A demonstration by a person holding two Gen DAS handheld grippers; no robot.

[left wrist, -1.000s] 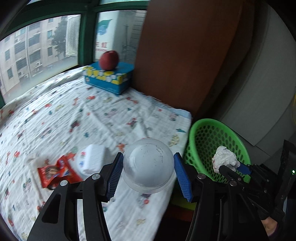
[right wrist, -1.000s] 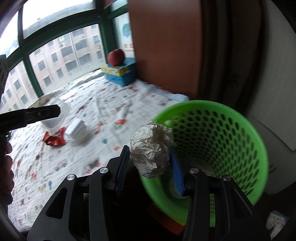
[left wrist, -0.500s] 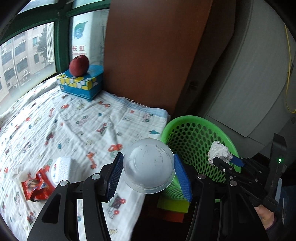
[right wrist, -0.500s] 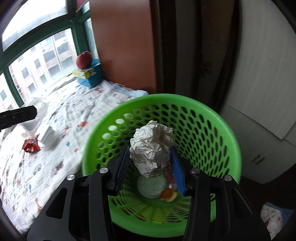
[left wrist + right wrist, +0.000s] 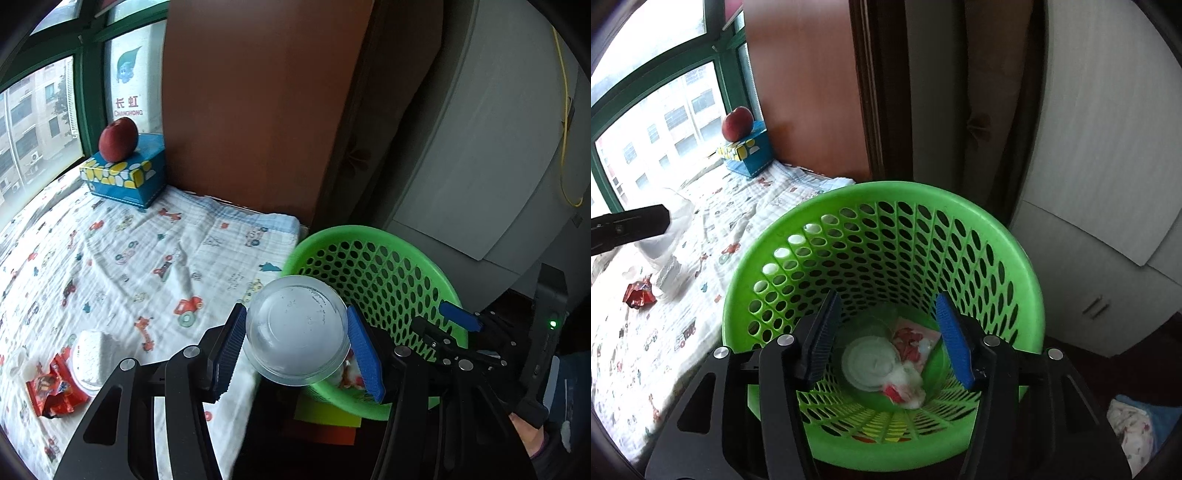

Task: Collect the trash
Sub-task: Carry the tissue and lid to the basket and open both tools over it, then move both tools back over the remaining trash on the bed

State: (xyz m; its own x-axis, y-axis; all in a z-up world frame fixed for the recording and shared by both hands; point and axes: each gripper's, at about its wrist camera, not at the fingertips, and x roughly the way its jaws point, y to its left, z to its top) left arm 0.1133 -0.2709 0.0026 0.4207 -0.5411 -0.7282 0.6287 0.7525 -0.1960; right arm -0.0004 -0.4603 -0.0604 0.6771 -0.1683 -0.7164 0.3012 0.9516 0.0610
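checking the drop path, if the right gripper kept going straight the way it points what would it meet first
Likely the trash on the floor of the green basket: the right gripper has just been opening, nothing sits between its jaws, and it aims down into the basket at the white lid and crumpled paper. Depth is unclear.

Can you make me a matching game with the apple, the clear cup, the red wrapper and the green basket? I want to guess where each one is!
Things:
1. apple
2. clear cup
3. red wrapper
4. green basket

Places:
A. lying on the patterned cloth
B. on top of the blue box
C. right under the open right gripper, with trash in the bottom
D. squeezed in the left gripper

Right pairs: 1-B, 2-D, 3-A, 4-C
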